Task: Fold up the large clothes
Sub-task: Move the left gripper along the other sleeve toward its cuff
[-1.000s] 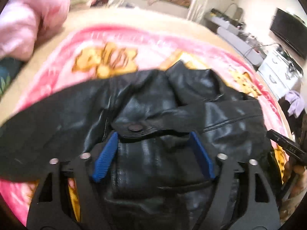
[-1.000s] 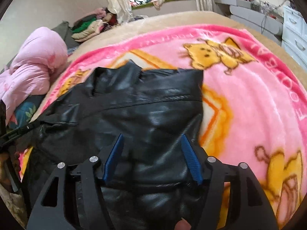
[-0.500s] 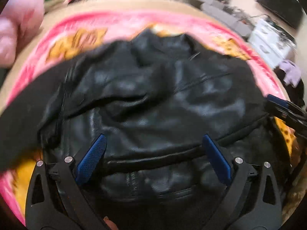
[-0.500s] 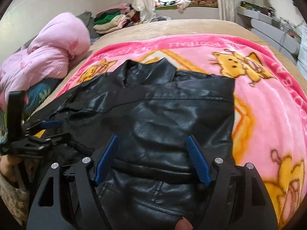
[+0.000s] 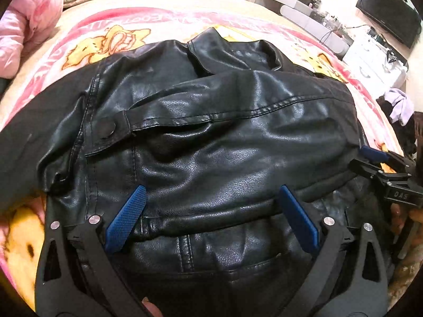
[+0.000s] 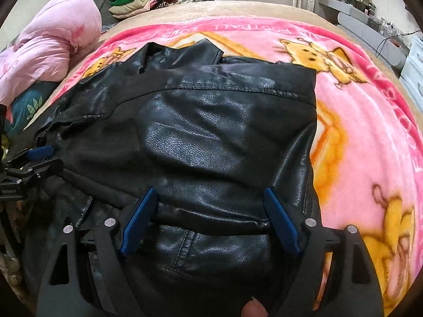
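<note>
A black leather jacket [image 5: 211, 132] lies partly folded on a pink cartoon blanket [image 5: 87, 42], collar at the far end. It also fills the right wrist view [image 6: 211, 137]. My left gripper [image 5: 211, 200] is open, its blue pads just above the jacket's near hem. My right gripper [image 6: 211, 203] is open the same way over the jacket's right part. Neither holds anything. The right gripper shows at the right edge of the left wrist view [image 5: 380, 163]. The left gripper shows at the left edge of the right wrist view [image 6: 34, 158].
A pink quilt [image 6: 53, 52] is bunched at the bed's left side. Piled clothes [image 6: 137, 2] lie at the far end. White drawers [image 5: 375, 63] and a dark screen [image 5: 388, 23] stand to the right. The blanket [image 6: 370, 132] extends right of the jacket.
The left gripper opened wider and drew back towards the hem. The folded flap with the snap now lies flat on the jacket. The right gripper pulled back slightly and stayed open.
</note>
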### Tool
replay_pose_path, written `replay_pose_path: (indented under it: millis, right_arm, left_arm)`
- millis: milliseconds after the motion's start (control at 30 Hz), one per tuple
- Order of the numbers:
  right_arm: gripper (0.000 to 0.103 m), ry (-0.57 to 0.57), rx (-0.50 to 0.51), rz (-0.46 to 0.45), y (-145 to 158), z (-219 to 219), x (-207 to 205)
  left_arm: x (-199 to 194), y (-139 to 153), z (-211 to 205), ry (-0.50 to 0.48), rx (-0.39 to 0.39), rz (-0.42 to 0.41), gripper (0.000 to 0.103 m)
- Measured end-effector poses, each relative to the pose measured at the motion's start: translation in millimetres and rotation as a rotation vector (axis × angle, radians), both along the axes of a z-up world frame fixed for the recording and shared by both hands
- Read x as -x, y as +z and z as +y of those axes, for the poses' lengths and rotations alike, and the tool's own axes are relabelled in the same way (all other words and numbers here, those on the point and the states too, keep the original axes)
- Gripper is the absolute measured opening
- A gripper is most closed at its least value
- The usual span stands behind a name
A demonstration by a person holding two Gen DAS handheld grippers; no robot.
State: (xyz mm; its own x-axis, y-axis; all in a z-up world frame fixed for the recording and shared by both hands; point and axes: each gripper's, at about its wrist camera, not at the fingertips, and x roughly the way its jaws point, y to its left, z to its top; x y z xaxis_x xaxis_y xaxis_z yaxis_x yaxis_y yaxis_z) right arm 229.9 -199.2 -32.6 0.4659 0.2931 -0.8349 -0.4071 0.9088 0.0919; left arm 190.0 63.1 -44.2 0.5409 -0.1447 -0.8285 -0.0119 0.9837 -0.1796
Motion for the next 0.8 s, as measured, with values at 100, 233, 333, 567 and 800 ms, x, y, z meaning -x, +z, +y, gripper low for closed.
replay_pose_path:
  millis: [100,233,333,567,800]
  right_arm:
    - [0.092,0.02,-0.04,-0.012,12,0,4]
    - [0.096,0.041,-0.075,-0.038,23,3,11]
    - [0.098,0.049,-0.076,-0.059,27,5,14]
    - [0.099,0.063,-0.089,-0.123,39,15,24]
    - [0.099,0.091,-0.082,-0.161,48,32,33]
  left_arm:
    - [2,10,-3,0.008,-0.016,-0.019,0.093]
    - [6,20,-4,0.013,-0.007,-0.041,0.094]
    - [8,24,1,0.042,0.013,-0.031,0.094]
    - [15,33,16,0.113,0.026,-0.032,0.094]
    - [24,43,31,0.151,0.034,-0.066,0.094]
